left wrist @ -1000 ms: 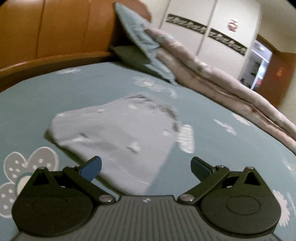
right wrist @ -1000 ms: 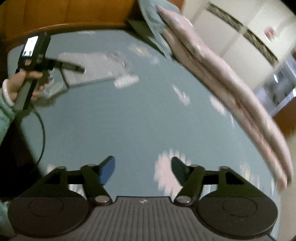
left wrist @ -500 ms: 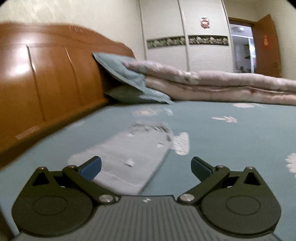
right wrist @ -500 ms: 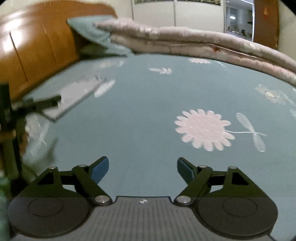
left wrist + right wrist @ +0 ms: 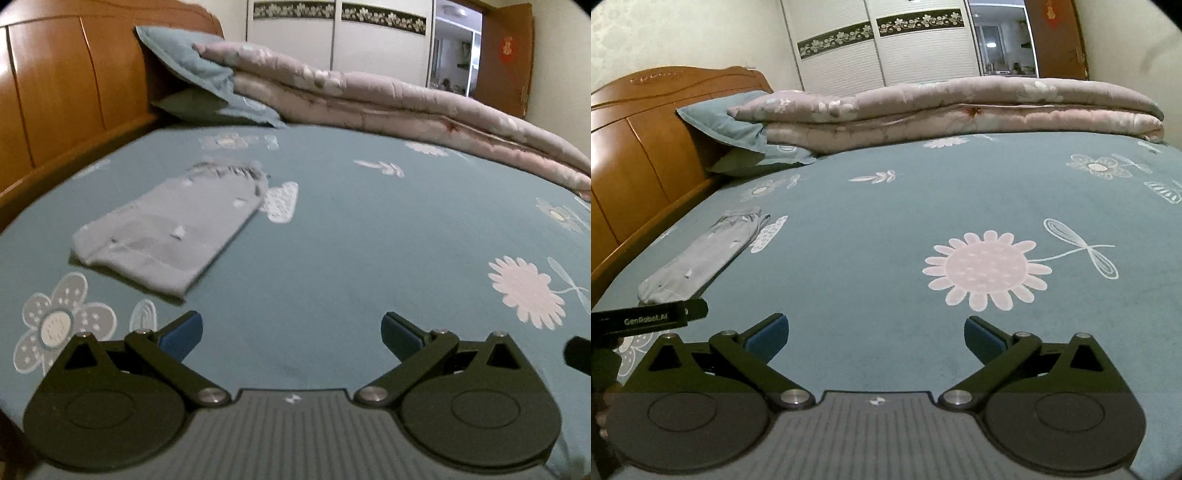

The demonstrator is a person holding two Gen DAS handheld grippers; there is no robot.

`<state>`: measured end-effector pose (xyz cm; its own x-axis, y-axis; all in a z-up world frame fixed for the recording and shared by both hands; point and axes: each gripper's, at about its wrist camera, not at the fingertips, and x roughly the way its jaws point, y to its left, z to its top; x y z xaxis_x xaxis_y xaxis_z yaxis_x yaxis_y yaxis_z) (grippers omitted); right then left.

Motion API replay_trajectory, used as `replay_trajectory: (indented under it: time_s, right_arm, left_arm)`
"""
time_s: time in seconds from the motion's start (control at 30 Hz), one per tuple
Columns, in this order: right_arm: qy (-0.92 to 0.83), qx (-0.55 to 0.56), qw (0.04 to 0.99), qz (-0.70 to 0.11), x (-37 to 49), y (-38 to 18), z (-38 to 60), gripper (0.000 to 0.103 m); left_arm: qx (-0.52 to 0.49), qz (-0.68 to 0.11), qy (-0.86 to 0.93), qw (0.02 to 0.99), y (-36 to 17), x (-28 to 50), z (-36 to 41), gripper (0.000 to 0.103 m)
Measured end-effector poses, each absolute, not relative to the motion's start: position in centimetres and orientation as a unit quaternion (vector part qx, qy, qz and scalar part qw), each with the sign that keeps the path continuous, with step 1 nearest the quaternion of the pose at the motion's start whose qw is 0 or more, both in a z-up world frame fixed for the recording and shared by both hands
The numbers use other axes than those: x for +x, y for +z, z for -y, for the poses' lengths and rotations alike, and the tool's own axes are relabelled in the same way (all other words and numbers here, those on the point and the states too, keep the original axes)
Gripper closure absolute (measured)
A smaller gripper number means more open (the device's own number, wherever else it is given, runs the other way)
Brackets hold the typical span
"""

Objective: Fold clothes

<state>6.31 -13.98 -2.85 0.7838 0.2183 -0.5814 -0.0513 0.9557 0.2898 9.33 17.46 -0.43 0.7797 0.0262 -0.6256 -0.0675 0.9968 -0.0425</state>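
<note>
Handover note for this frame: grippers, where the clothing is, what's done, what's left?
Left gripper: open, empty, over the bed sheet.
Right gripper: jaws opening, nothing between them.
Grey garment: folded flat near the headboard side, clear of both grippers.
Done: it looks folded.
Left: no other loose clothing in view; the quilt lies folded at the far edge.

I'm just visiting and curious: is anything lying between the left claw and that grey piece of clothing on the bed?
Nothing visible does. In the left wrist view, only bare blue flowered sheet lies between the open left claw and the folded grey garment, which sits ahead and to its left. The pillow and rolled quilt lie well beyond.
</note>
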Motion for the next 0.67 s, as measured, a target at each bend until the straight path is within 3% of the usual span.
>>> replay_trajectory:
  time_s: [0.3,0.67]
  right_arm:
    - [0.045,0.115,0.939,-0.321,6.0,-3.3,14.8,0.000]
    - [0.032,0.109,0.940,-0.321,5.9,-3.4,15.6,0.000]
  left_arm:
    - [0.003,-0.346,0.063,0.936,-0.5,9.1,-16.2,0.001]
    - [-0.027,-0.347,0.037,0.937,-0.1,9.1,-16.2,0.001]
